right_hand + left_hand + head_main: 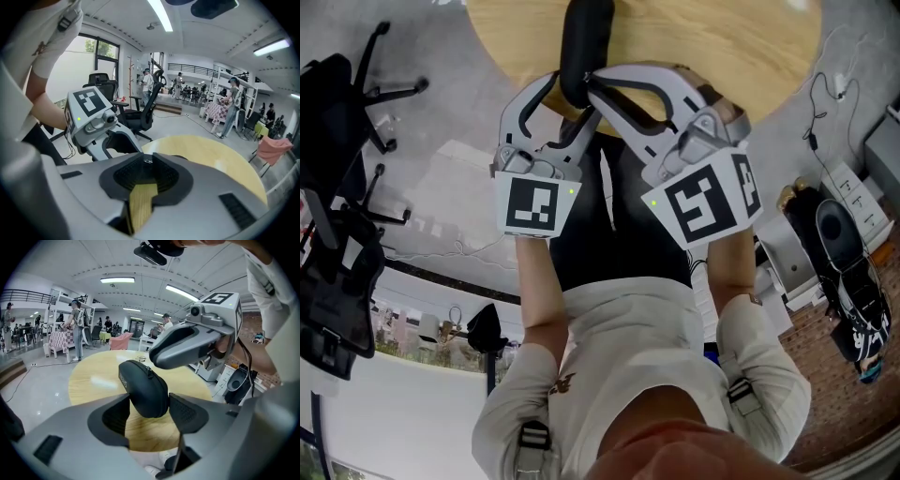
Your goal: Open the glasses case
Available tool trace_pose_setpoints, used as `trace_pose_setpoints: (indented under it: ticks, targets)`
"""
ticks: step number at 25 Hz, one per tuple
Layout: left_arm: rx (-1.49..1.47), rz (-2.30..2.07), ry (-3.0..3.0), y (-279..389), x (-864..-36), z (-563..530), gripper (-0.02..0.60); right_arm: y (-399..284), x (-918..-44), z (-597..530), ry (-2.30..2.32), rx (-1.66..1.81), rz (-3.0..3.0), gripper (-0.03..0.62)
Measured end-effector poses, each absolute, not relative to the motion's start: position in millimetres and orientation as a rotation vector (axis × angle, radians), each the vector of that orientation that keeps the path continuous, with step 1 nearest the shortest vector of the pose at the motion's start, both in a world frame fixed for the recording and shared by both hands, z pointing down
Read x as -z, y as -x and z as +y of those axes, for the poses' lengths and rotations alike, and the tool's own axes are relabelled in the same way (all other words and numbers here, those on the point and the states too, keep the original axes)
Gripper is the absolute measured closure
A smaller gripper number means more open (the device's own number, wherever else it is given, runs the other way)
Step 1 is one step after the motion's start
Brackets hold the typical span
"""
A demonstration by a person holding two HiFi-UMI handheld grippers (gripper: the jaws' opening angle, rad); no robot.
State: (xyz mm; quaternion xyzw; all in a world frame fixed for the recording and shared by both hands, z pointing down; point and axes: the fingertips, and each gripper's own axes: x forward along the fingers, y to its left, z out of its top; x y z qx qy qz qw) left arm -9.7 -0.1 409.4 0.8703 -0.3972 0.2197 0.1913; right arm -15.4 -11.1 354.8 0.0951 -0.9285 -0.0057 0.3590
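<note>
A black zippered glasses case (581,42) lies on the round wooden table (731,47), with one end over the near edge. My left gripper (572,96) is shut on that near end; in the left gripper view the case (145,385) fills the gap and both pads press its sides. My right gripper (593,82) reaches in from the right to the top of the case. In the right gripper view its jaws (147,160) are nearly together, pinching a small metal zipper pull at the tips. Most of the case is hidden there behind the jaws.
Black office chairs (342,216) stand on the floor at the left. At the right lie a power strip with cables (855,192) and a dark bag (853,291). In the left gripper view several people (76,329) stand far off in the hall.
</note>
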Motion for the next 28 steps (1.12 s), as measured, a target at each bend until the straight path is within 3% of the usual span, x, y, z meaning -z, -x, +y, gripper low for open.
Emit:
trace_pose_setpoints:
  ticks: [2,3,9,12,20,28]
  targets:
    - [-0.618,-1.116,-2.445,8,-409,-1,0.304,21,-356,-5,-0.199,0.013,-2.403,0.457]
    - [-0.618,-1.117,-2.445,8,-409,-1,0.304,23,-358,-3,-0.192,0.016,-2.4,0.453]
    - [-0.626,-1.133,-2.433,10,-411,0,0.305,28,-365,-5,-0.206,0.073,-2.359,0.459]
    - [-0.64,-1.135,-2.436,11,-412,1,0.304,31,-360,-7,-0.238,0.08,-2.371,0.499]
    - [-0.646,-1.146,-2.429,9,-411,1,0.305,36,-365,-8,-0.276,0.114,-2.333,0.479]
    - [-0.641,-1.152,-2.421,9,-411,0,0.305,24,-360,-16,-0.378,0.16,-2.293,0.507]
